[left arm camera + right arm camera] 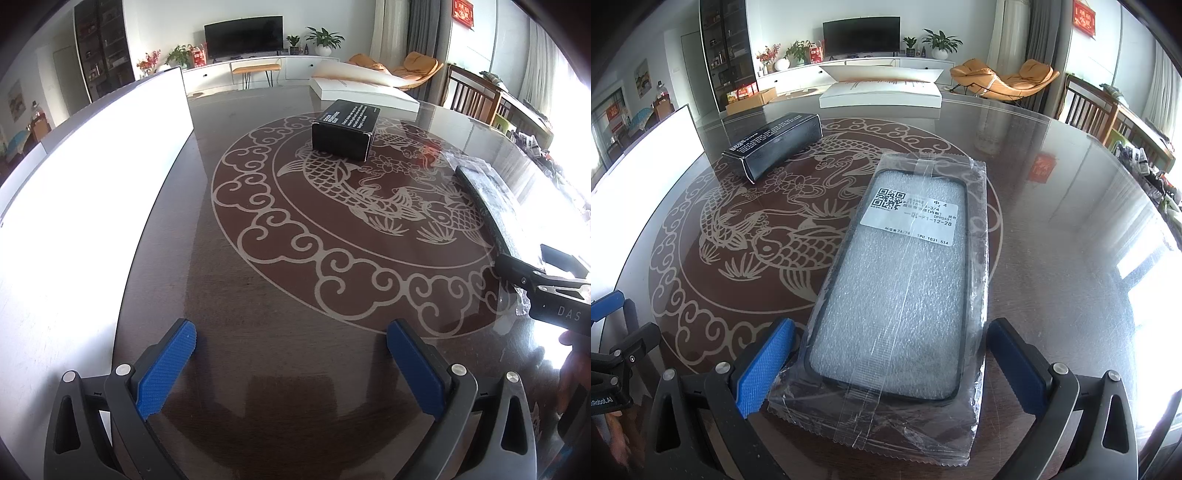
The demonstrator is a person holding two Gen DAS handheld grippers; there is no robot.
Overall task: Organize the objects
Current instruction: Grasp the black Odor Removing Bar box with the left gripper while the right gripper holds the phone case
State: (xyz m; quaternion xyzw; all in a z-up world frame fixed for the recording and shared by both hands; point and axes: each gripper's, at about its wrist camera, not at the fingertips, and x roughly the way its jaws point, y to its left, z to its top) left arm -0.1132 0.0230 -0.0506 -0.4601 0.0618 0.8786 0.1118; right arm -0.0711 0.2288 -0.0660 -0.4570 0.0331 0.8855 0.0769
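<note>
Right wrist view: right gripper (pixel 886 369) spread wide, straddling clear-bagged black phone case (pixel 897 288) untouched; left gripper (pixel 291 365) spread, empty.

Dark brown glossy table (pixel 1052 221) with pale fish-and-cloud medallion (pixel 738 236), black box (pixel 775 142) with white print, black-rimmed phone case (pixel 897 280) in clear wrap with white QR label (pixel 910 214), blue ribbed gripper pads (pixel 764 369)

Left gripper (pixel 291 363): tilted down toward the tabletop, blue pads spread wide, nothing between them. Right gripper (pixel 891 363): same downward tilt, jaws at full spread, pads standing just clear on either side of what lies between them, gripping nothing.
</note>
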